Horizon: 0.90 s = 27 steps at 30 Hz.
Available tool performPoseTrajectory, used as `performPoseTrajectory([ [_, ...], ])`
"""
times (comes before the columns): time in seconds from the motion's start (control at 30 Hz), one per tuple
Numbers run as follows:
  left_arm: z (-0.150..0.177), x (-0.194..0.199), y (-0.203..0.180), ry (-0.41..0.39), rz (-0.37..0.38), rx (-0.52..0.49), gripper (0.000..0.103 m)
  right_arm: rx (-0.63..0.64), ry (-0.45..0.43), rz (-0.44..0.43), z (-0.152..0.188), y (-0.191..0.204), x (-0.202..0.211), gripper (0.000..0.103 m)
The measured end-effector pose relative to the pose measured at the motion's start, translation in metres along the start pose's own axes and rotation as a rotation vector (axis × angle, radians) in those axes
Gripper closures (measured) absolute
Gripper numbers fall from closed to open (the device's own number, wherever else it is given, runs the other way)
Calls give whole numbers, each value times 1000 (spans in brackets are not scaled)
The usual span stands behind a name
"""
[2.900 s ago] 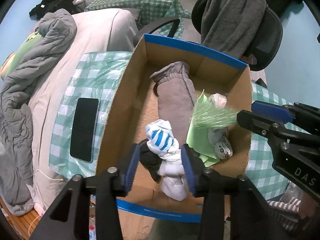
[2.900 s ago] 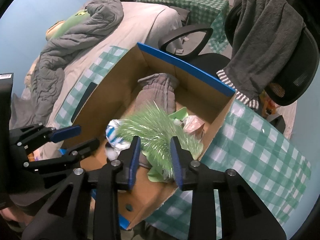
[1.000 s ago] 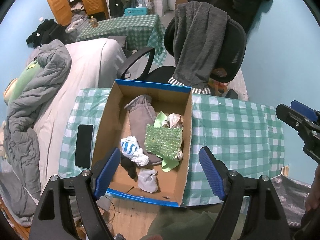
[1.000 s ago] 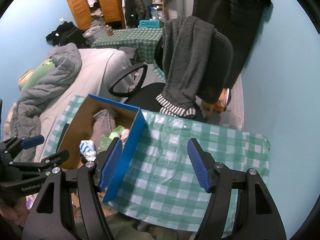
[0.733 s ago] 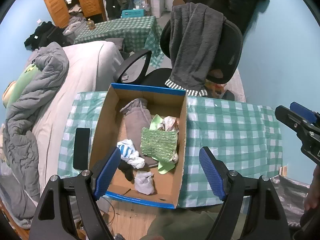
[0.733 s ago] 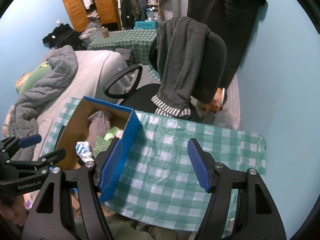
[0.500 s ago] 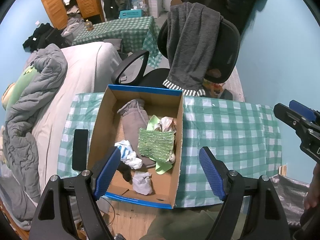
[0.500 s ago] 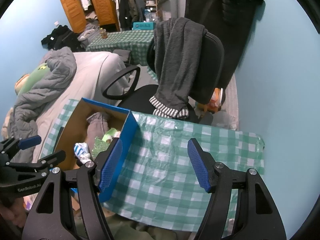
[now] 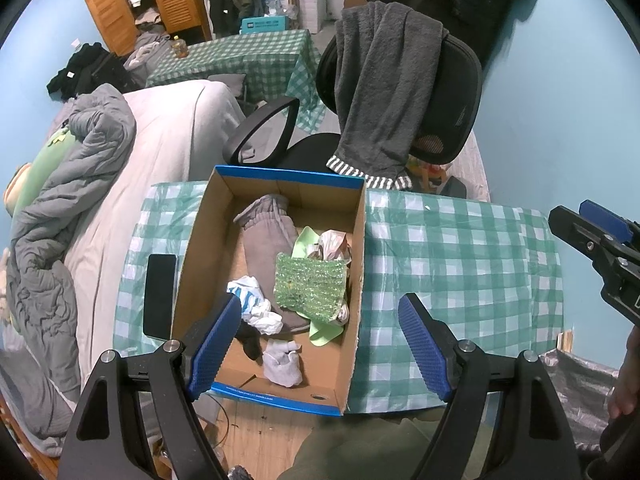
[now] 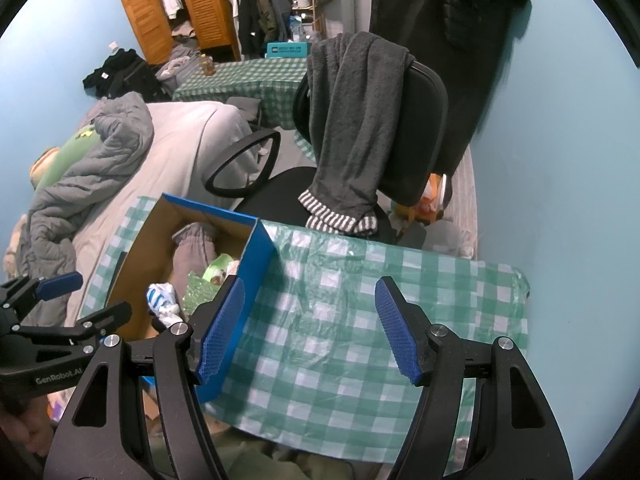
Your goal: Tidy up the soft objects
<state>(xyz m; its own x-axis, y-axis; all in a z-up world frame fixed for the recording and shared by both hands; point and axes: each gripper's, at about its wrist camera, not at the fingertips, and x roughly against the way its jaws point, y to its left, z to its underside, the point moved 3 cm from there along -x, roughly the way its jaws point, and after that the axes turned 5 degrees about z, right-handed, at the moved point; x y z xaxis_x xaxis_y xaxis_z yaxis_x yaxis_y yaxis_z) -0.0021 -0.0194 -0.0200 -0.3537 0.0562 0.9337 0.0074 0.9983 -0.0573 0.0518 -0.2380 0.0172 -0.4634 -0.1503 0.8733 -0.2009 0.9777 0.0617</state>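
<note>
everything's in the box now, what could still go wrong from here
The box sits at the table's near edge, its blue front rim about level with that edge; a nudge from the open left gripper might tip it toward the floor.

The phone lies close beside the box's left wall, so sliding the box that way could push it off the table.

The green mat lies loose on top of the pile and may slip out if the box is tilted.
</note>
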Motion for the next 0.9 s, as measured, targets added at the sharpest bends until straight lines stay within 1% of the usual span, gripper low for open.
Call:
performPoseTrajectory([
  [0.9, 1, 0, 0, 5, 0, 2, 20, -2, 3, -2, 0, -3, 0, 35],
])
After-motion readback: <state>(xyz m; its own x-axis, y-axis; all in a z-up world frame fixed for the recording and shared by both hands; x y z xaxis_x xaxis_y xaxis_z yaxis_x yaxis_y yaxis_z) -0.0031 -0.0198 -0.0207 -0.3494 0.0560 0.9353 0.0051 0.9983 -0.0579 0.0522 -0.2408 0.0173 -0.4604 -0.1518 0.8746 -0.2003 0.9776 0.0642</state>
